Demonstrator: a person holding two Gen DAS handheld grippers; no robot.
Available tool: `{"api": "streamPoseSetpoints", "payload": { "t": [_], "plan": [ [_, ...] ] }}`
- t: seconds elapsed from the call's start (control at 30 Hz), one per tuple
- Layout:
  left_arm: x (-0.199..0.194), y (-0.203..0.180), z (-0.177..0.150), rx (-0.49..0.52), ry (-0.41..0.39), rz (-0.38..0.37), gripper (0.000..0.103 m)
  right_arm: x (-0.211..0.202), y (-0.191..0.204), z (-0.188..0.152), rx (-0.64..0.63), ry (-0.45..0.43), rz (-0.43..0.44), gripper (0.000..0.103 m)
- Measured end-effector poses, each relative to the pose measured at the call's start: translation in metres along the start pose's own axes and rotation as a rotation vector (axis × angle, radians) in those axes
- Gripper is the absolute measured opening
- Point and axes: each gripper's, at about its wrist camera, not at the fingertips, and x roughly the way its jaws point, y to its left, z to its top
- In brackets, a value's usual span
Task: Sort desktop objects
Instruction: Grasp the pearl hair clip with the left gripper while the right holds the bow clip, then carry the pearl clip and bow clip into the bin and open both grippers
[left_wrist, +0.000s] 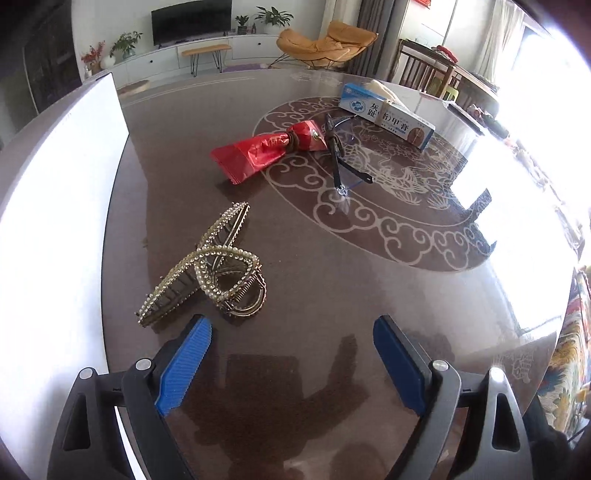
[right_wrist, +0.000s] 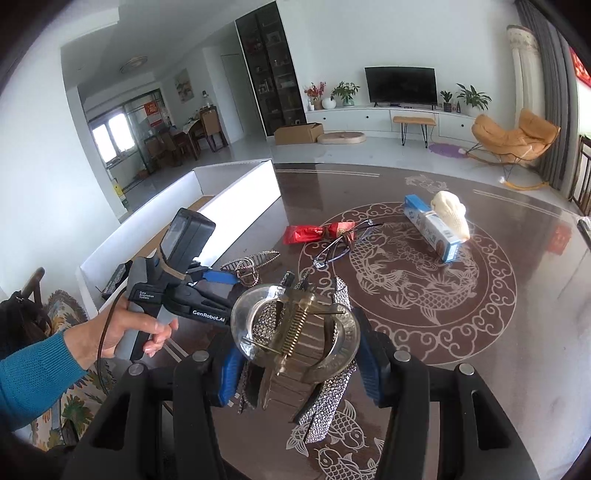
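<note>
We grip the rhinestone hair claw (right_wrist: 295, 332) in the right gripper (right_wrist: 295, 354); left gripper (left_wrist: 291, 365) gapes empty just short of the pearl hair claw (left_wrist: 207, 269) on the table (left_wrist: 332, 295). It looks light, rigid and springy with fragile beads, so we take it across the hinge.

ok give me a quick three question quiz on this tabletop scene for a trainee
1. True or false: the right gripper is shut on a rhinestone hair claw.
2. What lies just ahead of the open left gripper? A) pearl hair clip B) medicine box C) glasses
3. Fill in: the red packet lies beside the ____.

Key: 1 true; 2 A; 3 glasses
</note>
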Motion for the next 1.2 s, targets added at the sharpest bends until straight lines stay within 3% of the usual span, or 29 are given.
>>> {"api": "streamPoseSetpoints", "payload": {
  "t": [0.23, 0.33, 0.37, 0.87, 1.07, 1.2],
  "plan": [
    [0.018, 0.022, 0.013, -0.037, -0.034, 0.075, 0.088, 0.001, -0.003, -0.003, 0.026, -0.007, 0.010, 0.053],
    [0.016, 0.021, 0.012, -0.037, -0.072, 0.083, 0.040, -0.005, 0.001, -0.002, 0.009, -0.017, 0.004, 0.053],
    [0.014, 0.022, 0.010, -0.047, -0.079, 0.067, 0.032, -0.007, 0.003, -0.002, -0.001, -0.021, -0.003, 0.053],
    [-0.049, 0.002, -0.024, -0.140, -0.254, -0.045, 0.031, -0.003, 0.005, -0.004, -0.018, -0.010, -0.022, 0.053],
    [-0.125, 0.018, -0.037, -0.235, -0.388, -0.101, 0.031, 0.005, 0.013, 0.004, -0.036, -0.004, -0.014, 0.053],
    [-0.179, 0.060, -0.048, -0.296, -0.453, -0.055, 0.031, 0.022, 0.040, 0.025, -0.093, 0.002, 0.024, 0.053]
  ]
}}
